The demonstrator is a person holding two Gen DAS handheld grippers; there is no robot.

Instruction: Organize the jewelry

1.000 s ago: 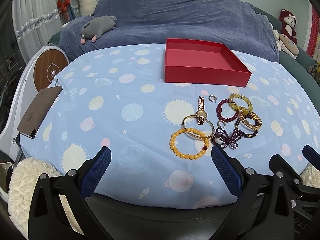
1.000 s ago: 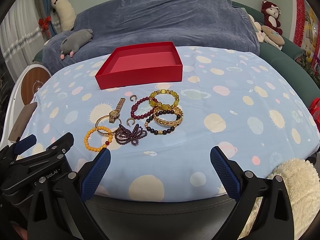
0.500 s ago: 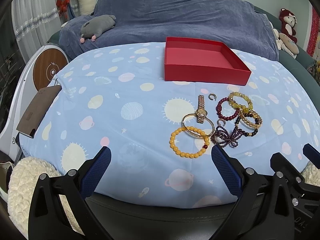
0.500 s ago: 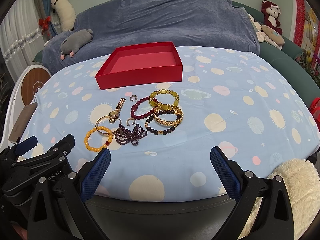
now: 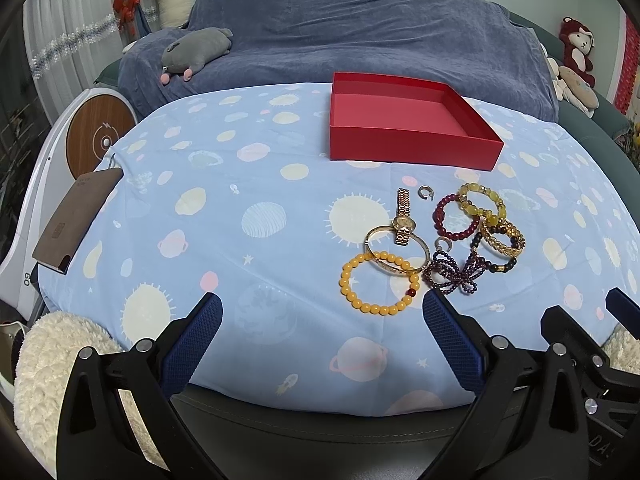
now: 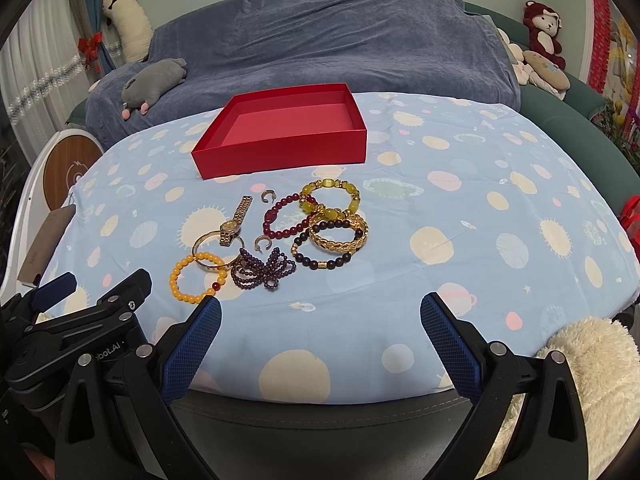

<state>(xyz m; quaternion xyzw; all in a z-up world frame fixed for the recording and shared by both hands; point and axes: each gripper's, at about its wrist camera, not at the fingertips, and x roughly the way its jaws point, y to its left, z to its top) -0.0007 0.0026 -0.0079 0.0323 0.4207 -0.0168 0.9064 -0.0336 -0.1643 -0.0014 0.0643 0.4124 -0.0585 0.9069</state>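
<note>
An empty red box (image 5: 404,128) (image 6: 288,132) stands at the far side of the table. In front of it lies a cluster of jewelry: an orange bead bracelet (image 5: 378,284) (image 6: 196,280), a gold watch (image 5: 403,218) (image 6: 234,221), a gold bangle (image 5: 396,250), a purple bead strand (image 5: 454,276) (image 6: 262,268), a dark red bracelet (image 6: 280,218), a yellow stone bracelet (image 6: 330,198), a gold chain bracelet (image 6: 338,234), and two small ear cuffs. My left gripper (image 5: 320,320) and right gripper (image 6: 320,320) are both open and empty, near the table's front edge.
The table carries a light blue cloth with planet prints (image 5: 240,200). A brown card (image 5: 76,220) lies at its left edge. A sofa under a blue cover (image 6: 320,40) stands behind, with a grey plush toy (image 6: 154,80). A white fluffy cushion (image 6: 580,380) is at the front.
Both grippers have drifted very slightly; the jewelry and the box have not moved.
</note>
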